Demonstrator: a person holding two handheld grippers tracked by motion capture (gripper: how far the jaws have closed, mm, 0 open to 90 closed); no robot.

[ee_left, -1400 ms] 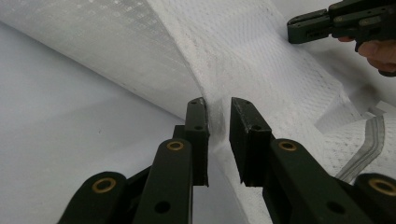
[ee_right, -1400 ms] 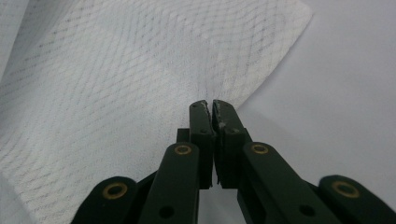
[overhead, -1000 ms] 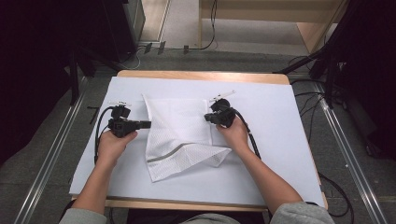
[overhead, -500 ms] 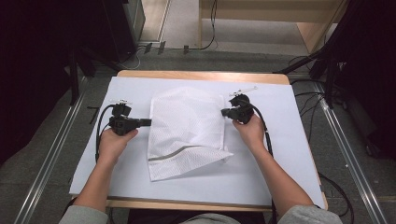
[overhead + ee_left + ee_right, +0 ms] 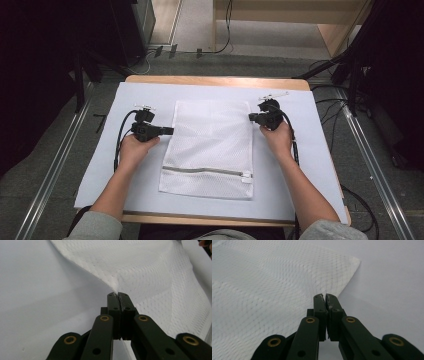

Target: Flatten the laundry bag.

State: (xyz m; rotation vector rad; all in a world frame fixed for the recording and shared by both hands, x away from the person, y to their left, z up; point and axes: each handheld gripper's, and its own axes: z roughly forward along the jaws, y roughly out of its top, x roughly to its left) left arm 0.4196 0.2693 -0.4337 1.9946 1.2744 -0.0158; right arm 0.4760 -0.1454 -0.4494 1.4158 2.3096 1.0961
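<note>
A white mesh laundry bag (image 5: 210,145) lies spread flat on the white sheet (image 5: 305,170), its grey zipper (image 5: 205,171) running along the near end. My left gripper (image 5: 171,131) is at the bag's left edge, jaws shut on the mesh. In the left gripper view the bag (image 5: 150,272) rises in a small peak at the left gripper's (image 5: 117,293) tips. My right gripper (image 5: 251,118) is at the bag's right edge near the far corner. In the right gripper view the right gripper (image 5: 325,295) is shut on the bag's (image 5: 274,285) edge just below that corner.
The sheet covers a wooden table (image 5: 215,80) whose edge shows at the far side. Metal rails (image 5: 55,165) run along the floor on both sides. Cables (image 5: 150,55) lie on the floor beyond the table. Bare sheet flanks the bag left and right.
My right gripper has moved right and away from me, drawing the folded bag open until it lies flat. The left gripper has stayed at the left edge.
</note>
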